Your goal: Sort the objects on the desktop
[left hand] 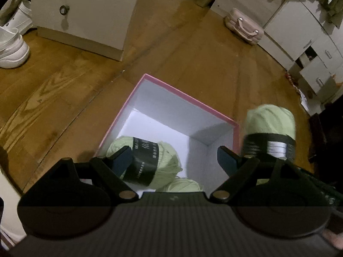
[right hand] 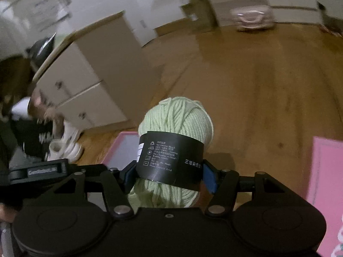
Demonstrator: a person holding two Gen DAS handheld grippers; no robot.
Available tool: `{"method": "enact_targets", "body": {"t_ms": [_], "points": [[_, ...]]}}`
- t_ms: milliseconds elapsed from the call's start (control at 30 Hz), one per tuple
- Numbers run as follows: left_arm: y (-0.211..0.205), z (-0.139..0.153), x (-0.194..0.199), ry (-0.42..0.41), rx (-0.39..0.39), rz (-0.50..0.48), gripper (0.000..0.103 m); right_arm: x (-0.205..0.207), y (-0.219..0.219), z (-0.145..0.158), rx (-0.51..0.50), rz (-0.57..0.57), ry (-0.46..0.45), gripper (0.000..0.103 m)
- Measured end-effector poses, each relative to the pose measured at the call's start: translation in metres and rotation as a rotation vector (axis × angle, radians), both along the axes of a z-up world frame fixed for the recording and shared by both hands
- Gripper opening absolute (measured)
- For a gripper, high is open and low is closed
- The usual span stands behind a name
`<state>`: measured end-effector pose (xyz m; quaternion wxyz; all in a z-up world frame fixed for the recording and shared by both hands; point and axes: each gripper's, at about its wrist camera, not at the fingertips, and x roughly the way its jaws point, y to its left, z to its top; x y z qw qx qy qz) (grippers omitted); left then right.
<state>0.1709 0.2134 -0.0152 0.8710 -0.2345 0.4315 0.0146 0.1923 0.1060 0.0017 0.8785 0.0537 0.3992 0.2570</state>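
Observation:
A pink box (left hand: 182,92) with a white inside stands open on the wooden floor. Two pale green yarn balls lie in it; one (left hand: 148,160) has a black label, another (left hand: 182,186) shows partly below it. My left gripper (left hand: 174,159) is open and empty above the box. My right gripper (right hand: 169,174) is shut on a third green yarn ball (right hand: 178,124) by its black label. This ball also shows in the left wrist view (left hand: 270,126), just right of the box. The box's edge (right hand: 120,141) shows left of the held ball.
A white cabinet (left hand: 83,17) stands at the back left, with white shoes (left hand: 10,49) beside it. A pink case (left hand: 244,25) lies on the floor near white drawers (left hand: 300,34). A pink lid (right hand: 325,192) lies at the right.

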Motion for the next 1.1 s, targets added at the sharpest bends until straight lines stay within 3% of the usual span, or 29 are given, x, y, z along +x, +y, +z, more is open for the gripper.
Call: {"method": "enact_targets", "body": {"t_ms": [133, 267, 367, 500, 667, 1100], "points": [[0.012, -0.002, 0.0, 0.002, -0.056, 0.005, 0.087, 0.01, 0.032, -0.005, -0.081, 0.094, 0.006, 0.067], [0.017, -0.003, 0.0, 0.013, -0.022, 0.031, 0.087, 0.023, 0.065, -0.016, -0.197, 0.193, 0.009, 0.067], [0.017, -0.008, 0.003, 0.023, -0.012, 0.03, 0.087, 0.028, 0.085, -0.027, -0.311, 0.236, -0.011, 0.067], [0.018, -0.014, 0.006, 0.043, -0.062, 0.029, 0.087, 0.033, 0.096, -0.043, -0.413, 0.253, 0.0, 0.067], [0.015, -0.016, 0.008, 0.05, -0.048, 0.013, 0.087, 0.042, 0.094, -0.059, -0.398, 0.226, 0.056, 0.067], [0.011, -0.02, 0.01, 0.068, -0.035, -0.008, 0.087, 0.046, 0.101, -0.063, -0.379, 0.194, 0.069, 0.072]]}}
